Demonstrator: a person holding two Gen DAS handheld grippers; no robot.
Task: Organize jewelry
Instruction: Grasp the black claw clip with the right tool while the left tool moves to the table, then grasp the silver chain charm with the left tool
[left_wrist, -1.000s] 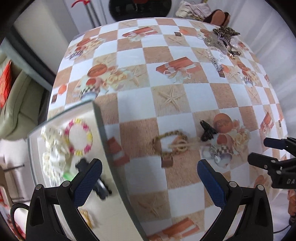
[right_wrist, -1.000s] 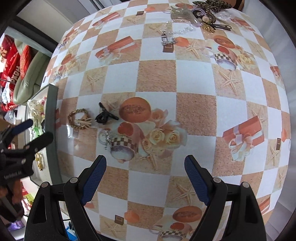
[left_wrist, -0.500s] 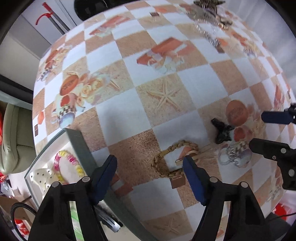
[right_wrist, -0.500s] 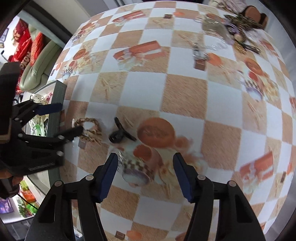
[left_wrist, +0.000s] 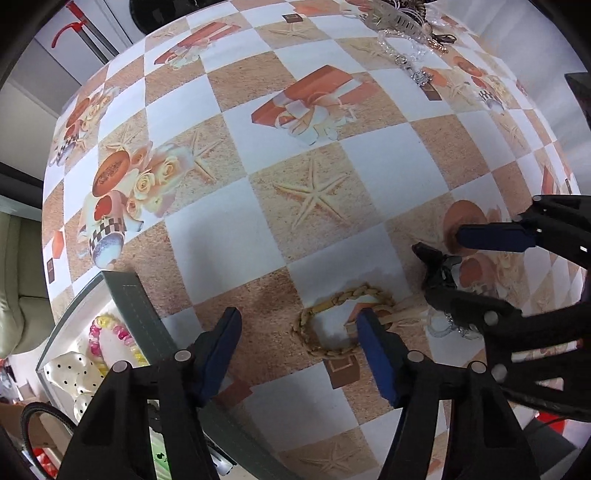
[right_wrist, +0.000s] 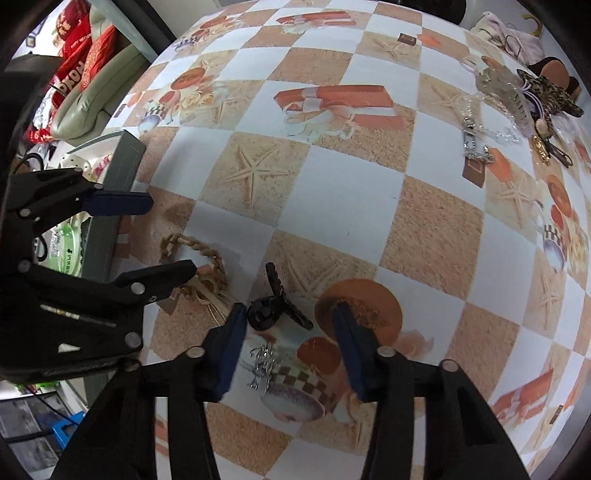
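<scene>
Both grippers point down over the checked tablecloth (left_wrist: 236, 229), each descending on its own piece of jewelry. The left gripper (left_wrist: 299, 354) has its jaws closing but still released: the braided straw bracelet (left_wrist: 332, 321) lies flat between them, with one blue pad resting over the ring's edge at about 3 o'clock and the other pad well clear at 9 o'clock. The right gripper (right_wrist: 288, 347) is likewise closing and unclenched around the black hair clip (right_wrist: 275, 306), which sits near its left pad, with a small silver trinket (right_wrist: 260, 360) just below at 6 o'clock. Neither pad appears to press on anything yet.

To do this step well, the left pair should probably straddle one side of the braid rather than the whole ring, and the right should centre on the clip's round body so the silver piece is not pinched too. The grey tray (left_wrist: 136, 306), at 8 o'clock in the left view, is the likely destination; more jewelry (right_wrist: 517, 96) waits at 1 o'clock
</scene>
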